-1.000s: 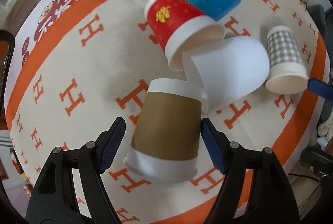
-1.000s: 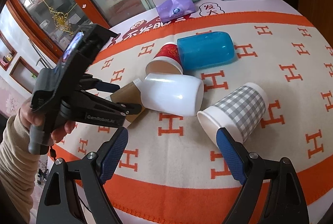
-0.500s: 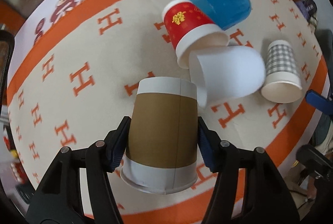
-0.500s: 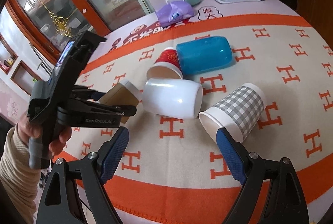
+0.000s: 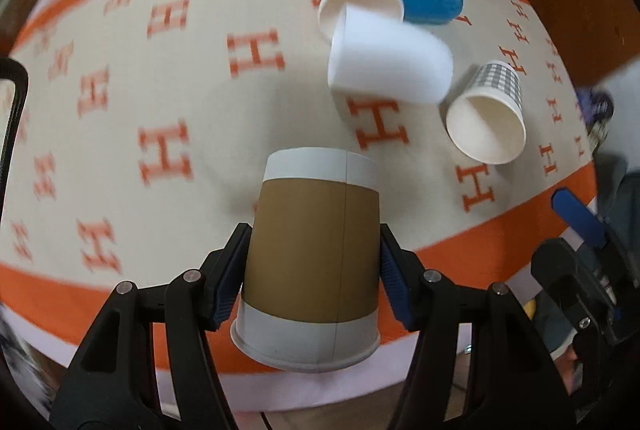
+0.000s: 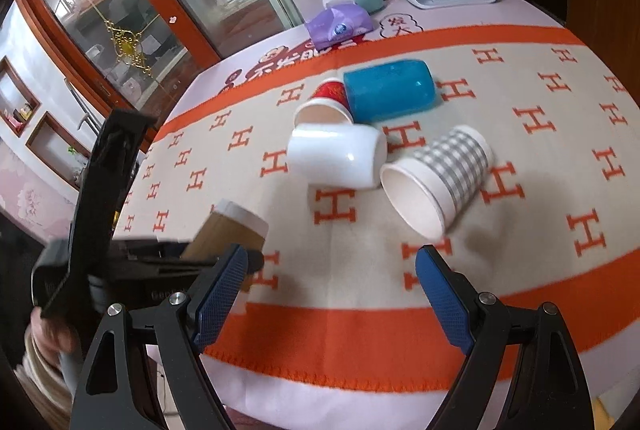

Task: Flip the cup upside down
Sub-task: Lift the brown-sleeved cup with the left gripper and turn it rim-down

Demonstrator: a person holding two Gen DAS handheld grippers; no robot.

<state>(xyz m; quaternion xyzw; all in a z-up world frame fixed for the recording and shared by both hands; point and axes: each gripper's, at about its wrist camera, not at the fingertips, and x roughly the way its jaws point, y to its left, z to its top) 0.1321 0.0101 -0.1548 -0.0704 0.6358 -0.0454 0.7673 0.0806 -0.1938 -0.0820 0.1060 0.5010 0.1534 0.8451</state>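
While the left hand-held gripper (image 5: 312,282) clamps the brown cup (image 5: 314,254) by its sides above the near edge of the worktop (image 5: 120,90), the right hand-held gripper (image 6: 328,290) hangs wide apart near the checked cup (image 6: 436,178).

Cloth (image 5: 208,102) bare left; white cup (image 5: 390,64), checked cup (image 5: 486,114) crowd right.

Four cups (image 6: 336,160) lie clustered on the tablecloth (image 6: 540,158), tissue pack (image 6: 339,26) behind.
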